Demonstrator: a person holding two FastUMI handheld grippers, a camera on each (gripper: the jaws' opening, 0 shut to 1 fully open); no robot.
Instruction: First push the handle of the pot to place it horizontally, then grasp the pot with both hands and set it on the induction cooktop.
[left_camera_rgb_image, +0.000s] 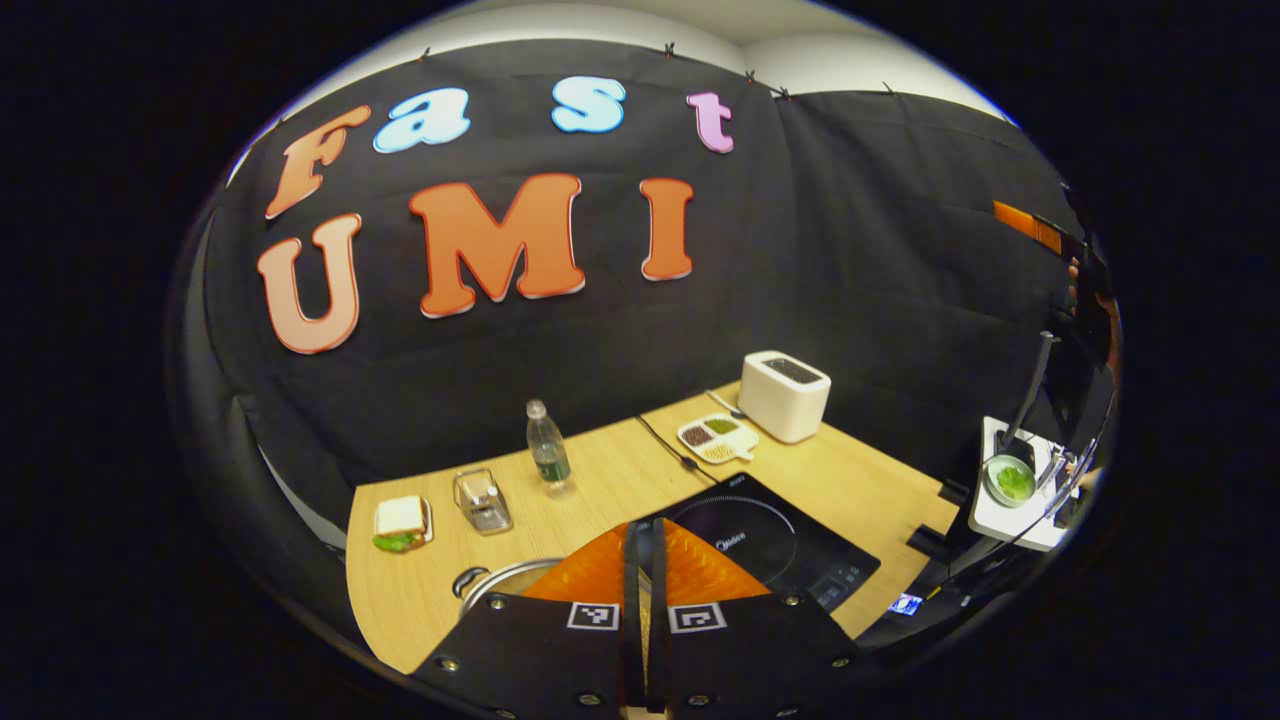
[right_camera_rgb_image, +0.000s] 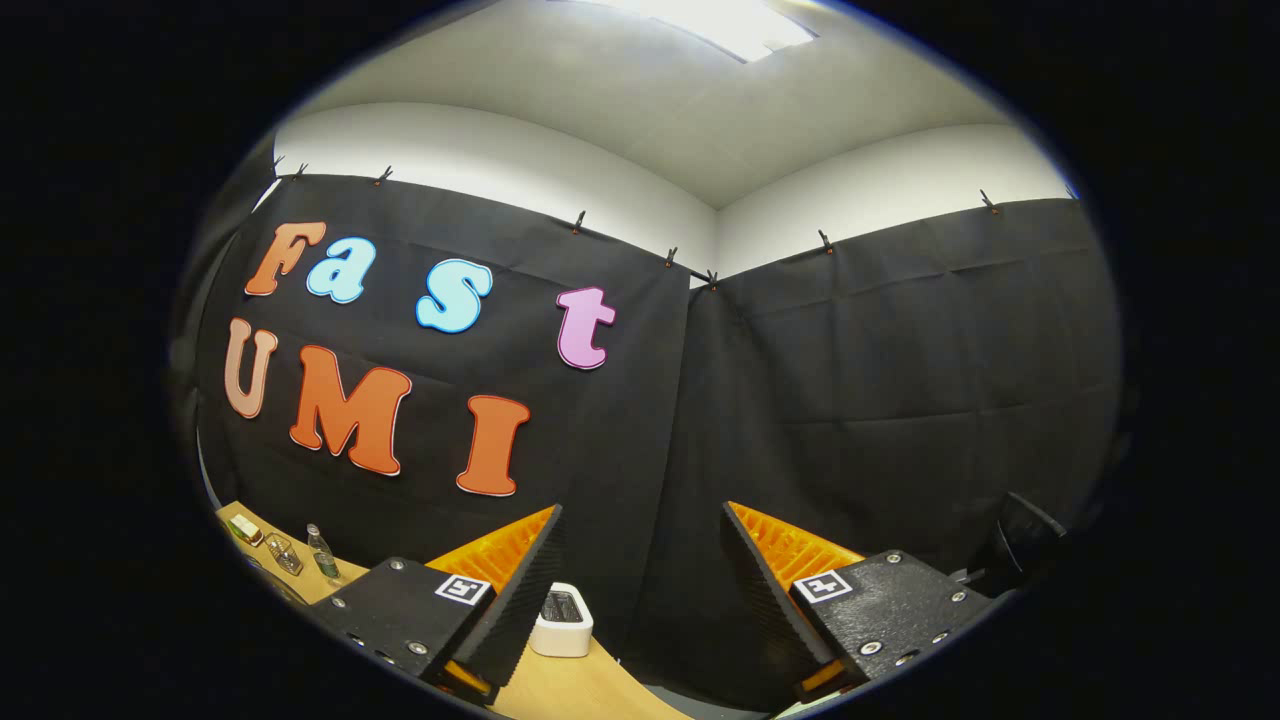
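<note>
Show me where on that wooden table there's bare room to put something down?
Bare wood lies between the toaster and the induction cooktop, toward the table's right edge, and in front of the sandwich plate. It is crowded along the wall, where glass container, bottle and divided dish line up.

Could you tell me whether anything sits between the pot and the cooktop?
Nothing visible does. The pot sits just left of the cooktop on the table, though the left gripper hides the gap.

Pot (left_camera_rgb_image: 500, 580) mostly hidden behind left tool (left_camera_rgb_image: 645, 560)
</note>
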